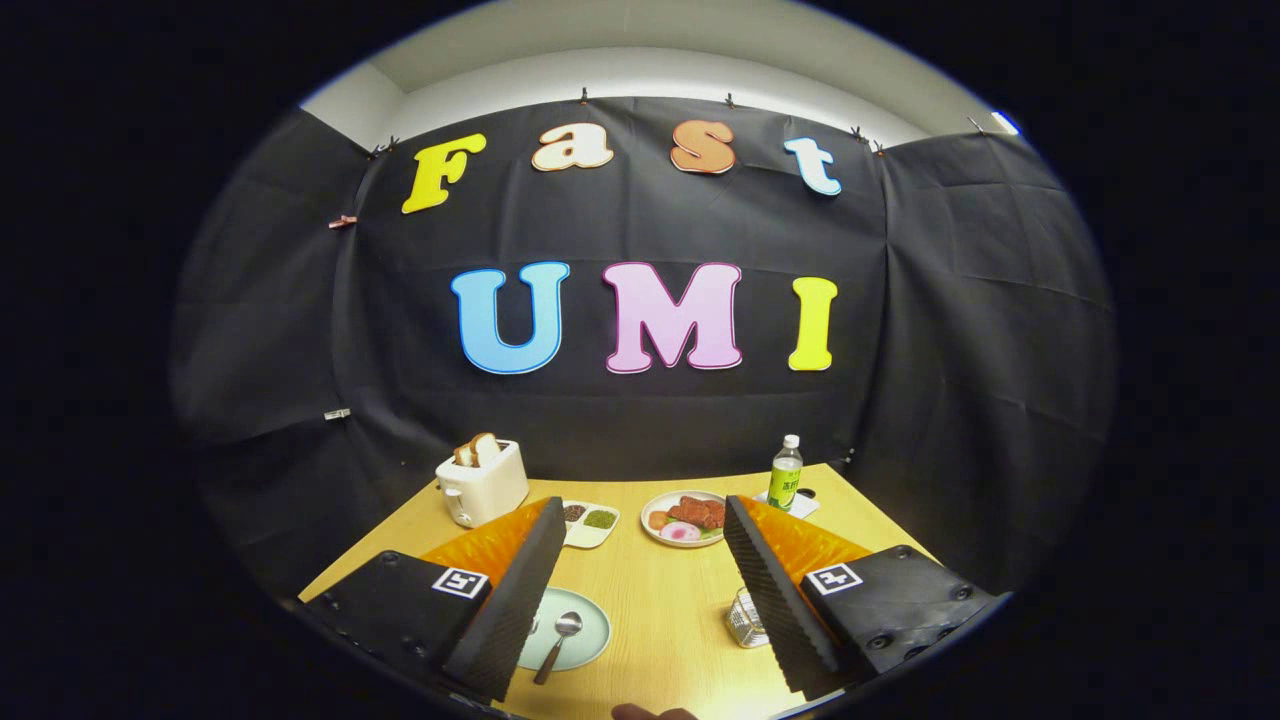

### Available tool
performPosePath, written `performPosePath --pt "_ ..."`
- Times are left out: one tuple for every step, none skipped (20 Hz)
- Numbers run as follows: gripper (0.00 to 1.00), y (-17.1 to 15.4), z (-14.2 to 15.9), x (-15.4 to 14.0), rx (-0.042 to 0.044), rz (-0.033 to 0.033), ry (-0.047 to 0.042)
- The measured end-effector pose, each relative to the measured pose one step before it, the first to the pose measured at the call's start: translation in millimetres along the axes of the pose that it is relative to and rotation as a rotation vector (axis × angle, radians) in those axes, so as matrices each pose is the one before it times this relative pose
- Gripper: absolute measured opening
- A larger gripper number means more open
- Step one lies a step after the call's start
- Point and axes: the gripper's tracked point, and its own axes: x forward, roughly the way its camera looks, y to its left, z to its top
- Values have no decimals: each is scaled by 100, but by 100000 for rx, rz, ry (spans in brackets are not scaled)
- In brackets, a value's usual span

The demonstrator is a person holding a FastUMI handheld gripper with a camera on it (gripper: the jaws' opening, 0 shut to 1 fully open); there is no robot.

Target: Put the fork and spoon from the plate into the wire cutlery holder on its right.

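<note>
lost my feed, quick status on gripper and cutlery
Gripper open, holding nothing, above table. Spoon on plate; fork hidden. Wire holder by right finger. Path clear.

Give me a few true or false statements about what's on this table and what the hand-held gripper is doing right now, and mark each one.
1. The hand-held gripper is open, with nothing between its fingers. True.
2. A spoon lies on the pale green plate. True.
3. The toaster is empty. False: slices of bread stick up out of it.
4. The wire cutlery holder stands to the left of the plate. False: it stands to the right of it, by the right finger.
5. A green bottle stands at the far side of the table. True.
6. The spoon is already in the holder. False: it is on the plate.
</note>
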Motion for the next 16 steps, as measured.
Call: performPosePath --pt "99 448 -234 221 -579 1263 641" --pt "99 386 -397 260 -472 1084 1354" --pt "99 338 -497 344 98 1345 1536" --pt "99 402 -420 405 258 851 1747" --pt "99 323 -647 549 183 707 2486" --pt "99 338 -774 598 185 1048 3182" --pt "99 441 -844 625 201 910 3416" --pt "99 282 -833 601 284 419 3075" --pt "99 147 -853 618 489 158 2855" --pt "99 178 -714 508 256 43 2367" --pt "99 237 -1010 598 -117 -75 2980" --pt "99 246 -1098 532 -497 -68 3300" --pt "99 249 -1218 632 -519 257 3693" --pt "99 322 -1279 607 -268 144 3949" --pt "99 298 -1331 616 161 713 4535" --pt "99 436 -1324 533 1024 879 4530"
